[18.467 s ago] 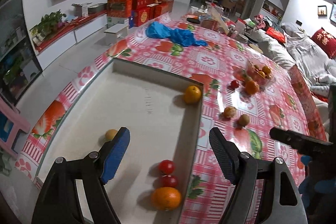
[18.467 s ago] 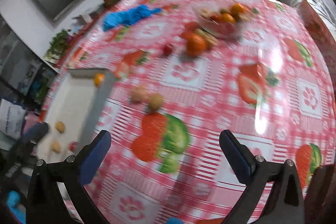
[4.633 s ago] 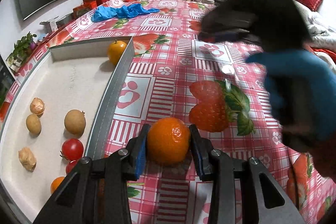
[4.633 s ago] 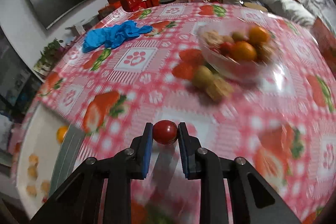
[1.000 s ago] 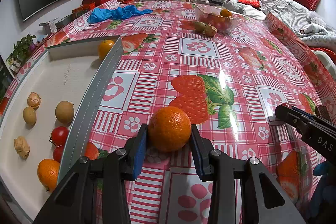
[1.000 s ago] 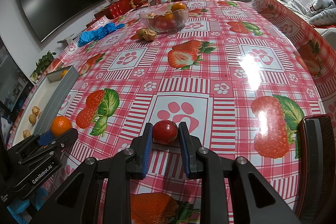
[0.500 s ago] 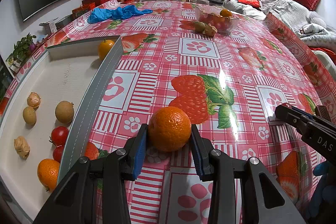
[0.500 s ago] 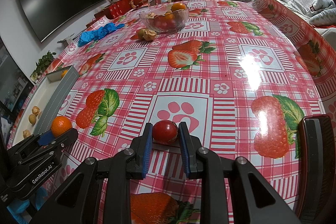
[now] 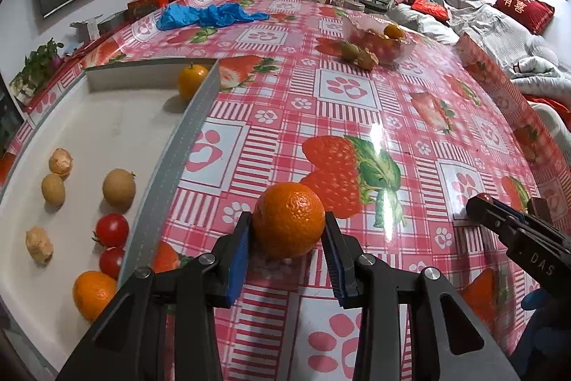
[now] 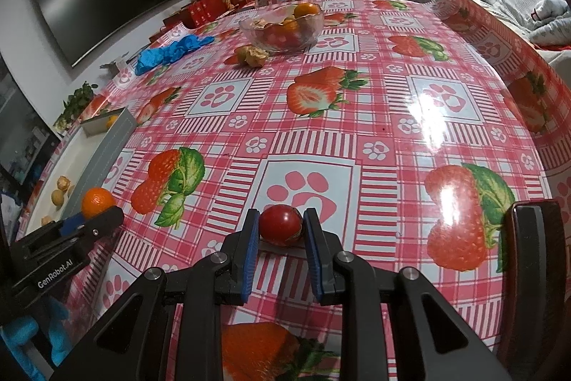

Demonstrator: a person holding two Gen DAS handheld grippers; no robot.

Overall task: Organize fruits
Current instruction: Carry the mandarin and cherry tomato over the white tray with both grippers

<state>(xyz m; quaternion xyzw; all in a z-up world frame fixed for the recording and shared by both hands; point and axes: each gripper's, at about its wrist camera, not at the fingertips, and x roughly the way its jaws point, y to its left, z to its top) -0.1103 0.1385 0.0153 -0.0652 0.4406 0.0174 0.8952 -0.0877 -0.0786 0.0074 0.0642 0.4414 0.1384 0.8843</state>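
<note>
My left gripper (image 9: 287, 240) is shut on an orange (image 9: 288, 219) just above the red checked tablecloth, right of the grey tray (image 9: 178, 145). The tray holds an orange (image 9: 93, 294), two cherry tomatoes (image 9: 112, 230), several brown longans (image 9: 119, 187) and a small yellow citrus (image 9: 192, 80). My right gripper (image 10: 280, 236) is shut on a red cherry tomato (image 10: 281, 225) low over the table. The left gripper with its orange also shows in the right wrist view (image 10: 97, 201).
A glass bowl (image 10: 282, 28) of mixed fruit stands at the far side, with loose fruits (image 10: 251, 55) beside it. Blue gloves (image 10: 167, 53) lie at the back left. A dark object (image 10: 531, 277) stands at the right near the table edge.
Nothing has visibly moved in the last second. Earlier, both grippers were open and empty; each now holds a fruit and the tray has more fruit in it.
</note>
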